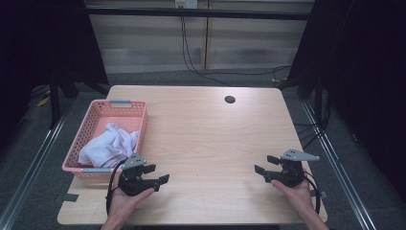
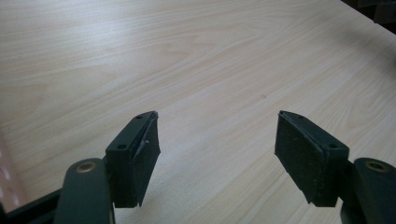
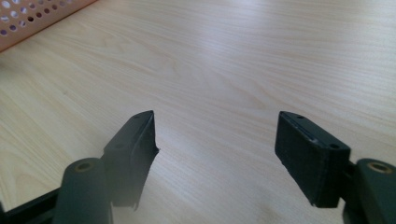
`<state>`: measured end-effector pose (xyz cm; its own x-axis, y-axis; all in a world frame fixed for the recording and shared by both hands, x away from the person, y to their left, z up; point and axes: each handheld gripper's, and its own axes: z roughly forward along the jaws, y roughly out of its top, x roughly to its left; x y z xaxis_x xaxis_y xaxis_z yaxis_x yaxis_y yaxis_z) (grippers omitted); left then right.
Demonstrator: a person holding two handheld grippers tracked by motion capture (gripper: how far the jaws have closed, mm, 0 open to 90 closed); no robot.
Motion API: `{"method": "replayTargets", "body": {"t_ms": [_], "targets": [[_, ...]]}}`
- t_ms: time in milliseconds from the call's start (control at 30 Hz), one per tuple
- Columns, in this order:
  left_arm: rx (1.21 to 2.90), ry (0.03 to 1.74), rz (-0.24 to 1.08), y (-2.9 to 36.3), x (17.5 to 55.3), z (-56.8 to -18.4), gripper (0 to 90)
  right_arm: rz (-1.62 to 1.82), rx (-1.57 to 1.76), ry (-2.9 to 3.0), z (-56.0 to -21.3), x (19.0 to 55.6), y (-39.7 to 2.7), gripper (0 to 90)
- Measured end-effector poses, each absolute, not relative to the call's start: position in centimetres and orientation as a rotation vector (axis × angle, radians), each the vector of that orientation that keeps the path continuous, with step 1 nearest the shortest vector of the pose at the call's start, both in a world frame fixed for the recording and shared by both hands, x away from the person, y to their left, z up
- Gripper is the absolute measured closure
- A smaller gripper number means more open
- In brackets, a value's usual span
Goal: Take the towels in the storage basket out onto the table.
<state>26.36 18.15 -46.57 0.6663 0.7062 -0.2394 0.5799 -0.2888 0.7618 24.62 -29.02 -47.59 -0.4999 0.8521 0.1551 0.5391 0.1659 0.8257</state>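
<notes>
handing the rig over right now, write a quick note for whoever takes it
Left gripper: open, nothing between the jaws, low over the table's near left, just in front of the basket's near end.
Right gripper: open, nothing held, low over the near right of the table, pointing toward the middle.
Things: a crumpled white cloth lies inside the pink basket at the left edge of the table. Both gripper views look out over bare wood.
Done: no handling of the cloth is evident; neither gripper touches it.
Left: probably reach into the basket with the left gripper, take the cloth and bring it out onto the table.
</notes>
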Motion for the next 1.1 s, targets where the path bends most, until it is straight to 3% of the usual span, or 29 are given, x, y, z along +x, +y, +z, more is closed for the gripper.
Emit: {"method": "replayTargets", "body": {"t_ms": [167, 267, 600, 867, 1067, 1100], "targets": [[2.011, 1.021, 0.161, 18.0, 26.3, -46.8, 26.8, 1.248, 1.295, 2.135, -47.6, 24.5, -28.8, 26.2], [2.013, 1.012, 0.159, 17.8, 26.1, -46.7, 26.7, 1.245, 1.306, 2.132, -47.5, 24.5, -28.6, 19.6], [2.011, 0.919, 0.170, 17.5, 25.0, -44.6, 22.5, 1.261, 1.308, 2.160, -47.4, 24.4, -28.4, 18.5], [1.985, 0.913, 0.209, 19.2, 25.6, -42.1, 24.9, 1.267, 1.303, 2.161, -47.2, 24.0, -28.2, 19.0], [2.010, 0.947, 0.242, 20.7, 27.3, -40.6, 20.7, 1.242, 1.297, 2.175, -47.4, 24.2, -28.2, 18.6], [2.020, 0.919, 0.229, 21.2, 27.7, -40.4, 14.8, 1.247, 1.293, 2.177, -47.5, 24.2, -28.2, 18.2]]}}
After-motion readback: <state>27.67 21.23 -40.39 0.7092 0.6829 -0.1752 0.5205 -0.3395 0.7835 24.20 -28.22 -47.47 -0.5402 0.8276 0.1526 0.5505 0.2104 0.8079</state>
